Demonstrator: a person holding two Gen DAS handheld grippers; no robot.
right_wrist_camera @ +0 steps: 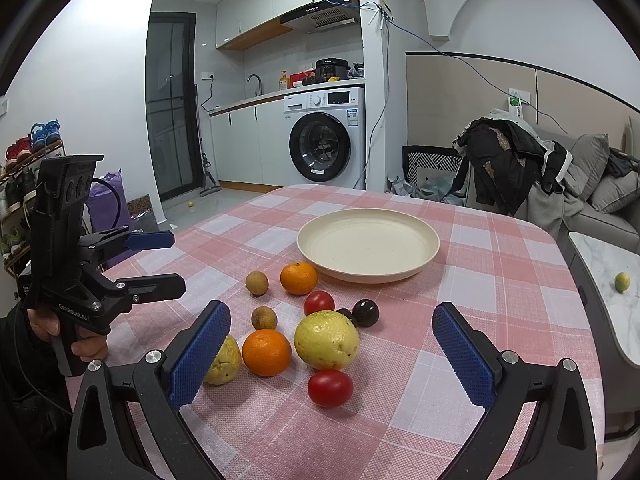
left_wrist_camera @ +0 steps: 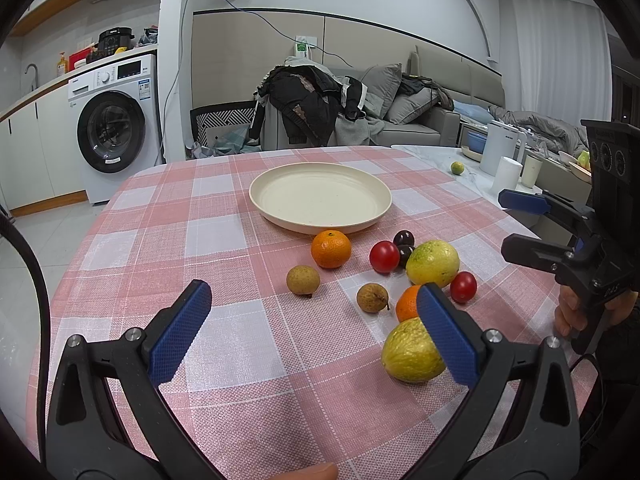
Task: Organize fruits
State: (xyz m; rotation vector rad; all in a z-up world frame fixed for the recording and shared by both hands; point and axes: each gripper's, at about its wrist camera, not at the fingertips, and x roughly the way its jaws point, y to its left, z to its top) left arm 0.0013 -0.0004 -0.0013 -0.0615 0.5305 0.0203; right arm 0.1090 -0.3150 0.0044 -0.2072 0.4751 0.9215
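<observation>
Both my left claw (left_wrist_camera: 314, 330) and right claw (right_wrist_camera: 332, 350) gape wide and empty; fruits lie loose on the worktop (right_wrist_camera: 500, 280) just before the empty plate (right_wrist_camera: 368, 246), so I would straddle the near cherry tomato (right_wrist_camera: 330, 388), closing gently.

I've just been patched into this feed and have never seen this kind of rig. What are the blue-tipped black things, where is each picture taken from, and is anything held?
There is no robot: a person holds a handheld two-finger tool in each hand. Each tool carries a camera looking forward between its blue fingers. One picture comes from the left tool, the other from the right tool; each also shows the other tool off to the side. Both are open and hold nothing. On the checked tablecloth sits an empty cream plate. In front of it lie loose fruits: two oranges, two yellow-green fruits, two red tomatoes, two small brown fruits and two dark round ones.
</observation>
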